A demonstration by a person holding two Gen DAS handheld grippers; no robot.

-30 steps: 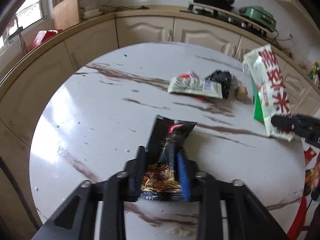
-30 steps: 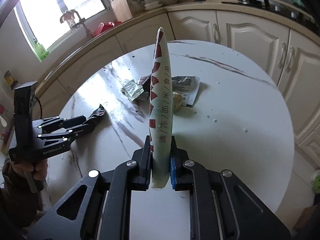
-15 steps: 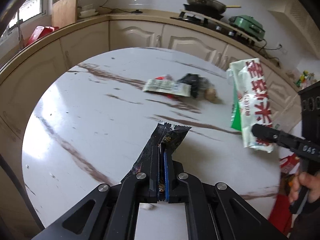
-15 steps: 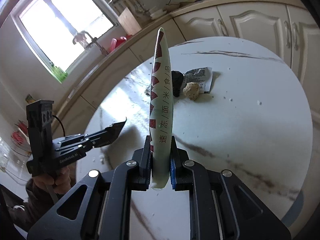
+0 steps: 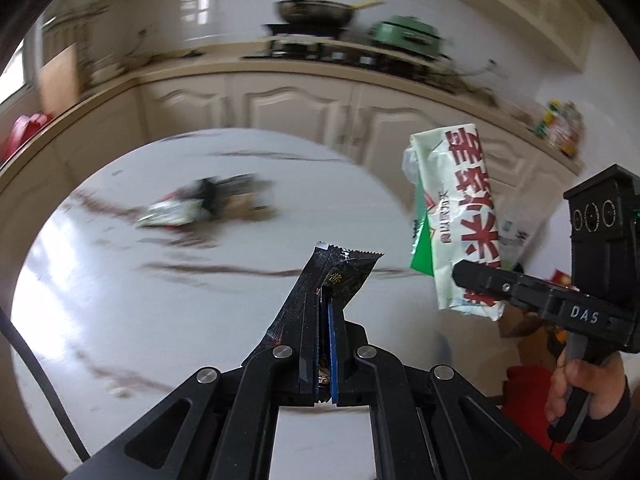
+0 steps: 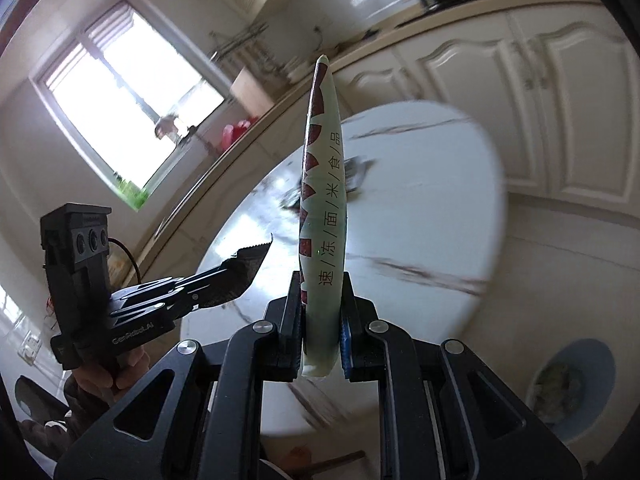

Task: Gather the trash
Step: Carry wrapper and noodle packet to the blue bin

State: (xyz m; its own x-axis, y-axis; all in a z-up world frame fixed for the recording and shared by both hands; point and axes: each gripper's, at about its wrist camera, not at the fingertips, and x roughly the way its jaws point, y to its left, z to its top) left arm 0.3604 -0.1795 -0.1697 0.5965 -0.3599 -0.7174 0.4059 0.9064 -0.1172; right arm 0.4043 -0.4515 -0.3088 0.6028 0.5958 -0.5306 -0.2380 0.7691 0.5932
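Observation:
My left gripper [image 5: 324, 312] is shut on a black snack wrapper [image 5: 340, 276] and holds it above the round marble table [image 5: 120, 300]. It also shows in the right wrist view [image 6: 240, 276]. My right gripper [image 6: 322, 312] is shut on a white and green food bag with red print [image 6: 322, 184], held upright in the air. That bag also shows in the left wrist view [image 5: 460, 216], right of the table. A blurred heap of leftover wrappers [image 5: 200, 208] lies on the far part of the table.
Cream cabinets [image 5: 300, 104] and a counter with a wok [image 5: 312, 12] and green pot [image 5: 408, 36] run behind the table. A blue bin with trash inside [image 6: 572, 384] stands on the floor at the lower right of the right wrist view. A window [image 6: 128, 108] is at left.
Both grippers have lifted and drawn back from the table with their wrappers, swinging to the right. The table now sits lower and farther off, and the blue bin has come into view.

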